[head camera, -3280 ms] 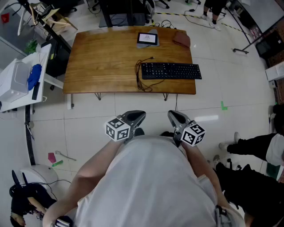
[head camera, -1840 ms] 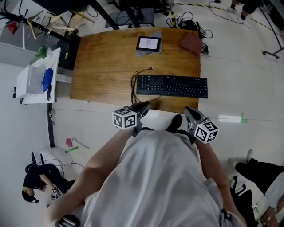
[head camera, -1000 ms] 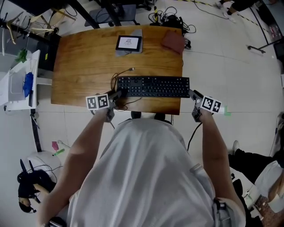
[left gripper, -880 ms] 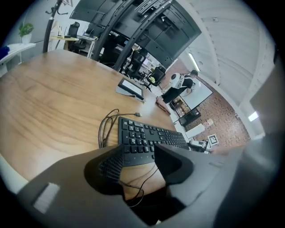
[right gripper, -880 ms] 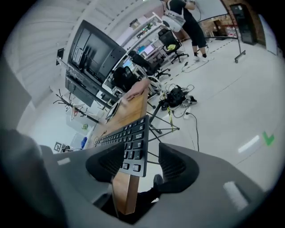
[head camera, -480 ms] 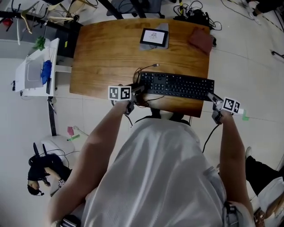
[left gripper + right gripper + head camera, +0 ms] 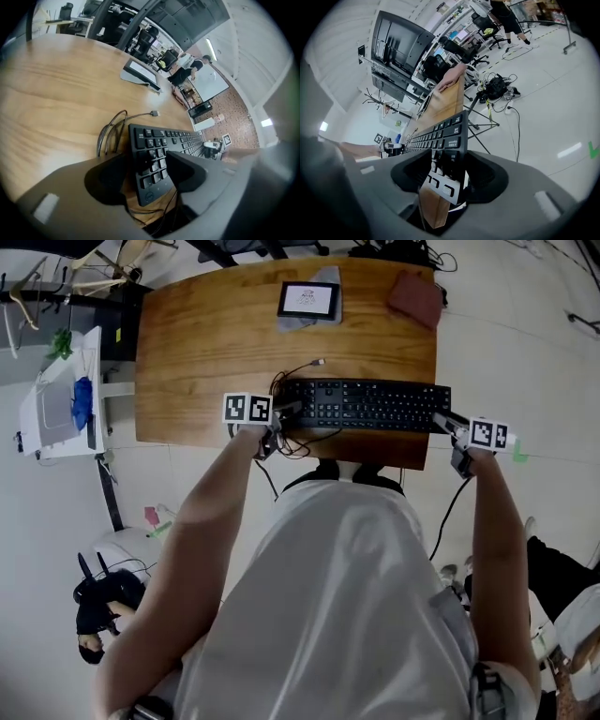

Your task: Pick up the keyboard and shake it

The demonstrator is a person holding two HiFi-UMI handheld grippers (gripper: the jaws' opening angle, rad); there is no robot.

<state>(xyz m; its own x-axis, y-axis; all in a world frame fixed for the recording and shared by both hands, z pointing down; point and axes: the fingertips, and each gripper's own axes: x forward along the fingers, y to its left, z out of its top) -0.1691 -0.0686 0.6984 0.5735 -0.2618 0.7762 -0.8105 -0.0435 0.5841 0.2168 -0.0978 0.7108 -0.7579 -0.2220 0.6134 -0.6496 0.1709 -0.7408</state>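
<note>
A black keyboard point(image 7: 366, 404) lies flat near the front edge of the wooden table point(image 7: 216, 343), and its right end juts past the table's side. My left gripper point(image 7: 281, 413) is at its left end. In the left gripper view the keyboard's corner point(image 7: 161, 140) lies between the opening jaws, with wood showing in the gap beside it. My right gripper point(image 7: 445, 423) is at the right end. In the right gripper view the overhanging end point(image 7: 440, 133) sits between the closing jaws, and the pads are not pressing on it.
The keyboard's cable point(image 7: 292, 439) lies coiled by its left end, plug loose on the wood. A small screen point(image 7: 308, 299) and a brown pouch point(image 7: 416, 296) sit at the table's far side. A white cart point(image 7: 56, 399) stands left of the table. Cables lie on the floor beyond.
Both grippers came up from in front of my body and out to the keyboard's two ends, and now they straddle them. The keyboard has not moved on the table.
</note>
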